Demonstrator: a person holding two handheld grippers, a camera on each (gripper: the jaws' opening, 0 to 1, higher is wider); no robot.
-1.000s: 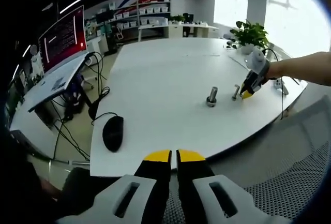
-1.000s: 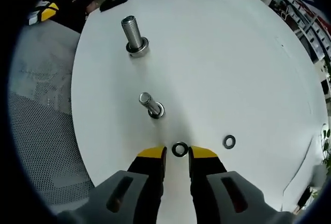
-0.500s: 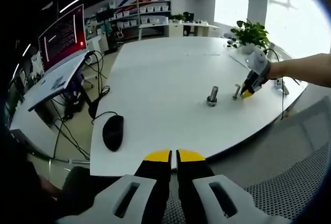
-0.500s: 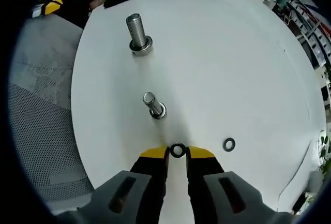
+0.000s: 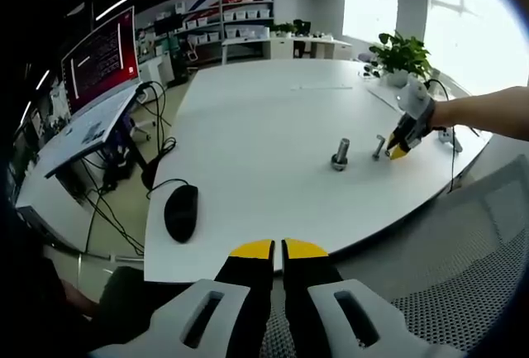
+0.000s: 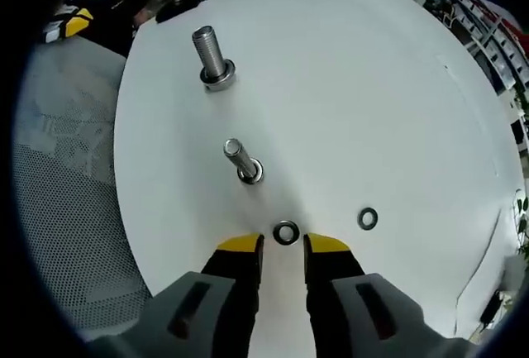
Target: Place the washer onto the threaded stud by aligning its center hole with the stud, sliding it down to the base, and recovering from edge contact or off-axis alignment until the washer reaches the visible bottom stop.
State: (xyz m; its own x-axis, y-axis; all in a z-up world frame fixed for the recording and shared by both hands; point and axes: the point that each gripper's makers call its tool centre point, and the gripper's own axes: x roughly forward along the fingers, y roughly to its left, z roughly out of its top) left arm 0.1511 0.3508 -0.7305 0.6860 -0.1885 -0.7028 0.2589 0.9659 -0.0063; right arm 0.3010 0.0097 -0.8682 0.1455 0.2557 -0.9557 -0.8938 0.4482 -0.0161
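While my right gripper [image 6: 283,244] hangs low over the surface [image 6: 372,85], its fingers stand narrowly apart with the washer [image 6: 286,232] lying flat just beyond their yellow tips, not yet between them and not gripped. A second washer [image 6: 368,218] lies apart from it, further in from the near edge. Ahead of the first washer stands the smaller threaded stud [image 6: 242,160], leaning slightly in this view, and beyond that the larger stud [image 6: 212,58] near the far edge where the mesh chair back shows. My left gripper [image 5: 278,250] is held back off the near edge of the surface, fingers closed together on nothing (it has no part in this step, as far as I can judge). From there I see the right gripper [image 5: 400,141] beside the two studs, and a mouse [image 5: 181,212] toward the left edge. I judge the task is at the pick-up: the next move calls for easing forward so the fingers straddle the washer's rim, closing on it, then lifting it over a stud with the hole centred.
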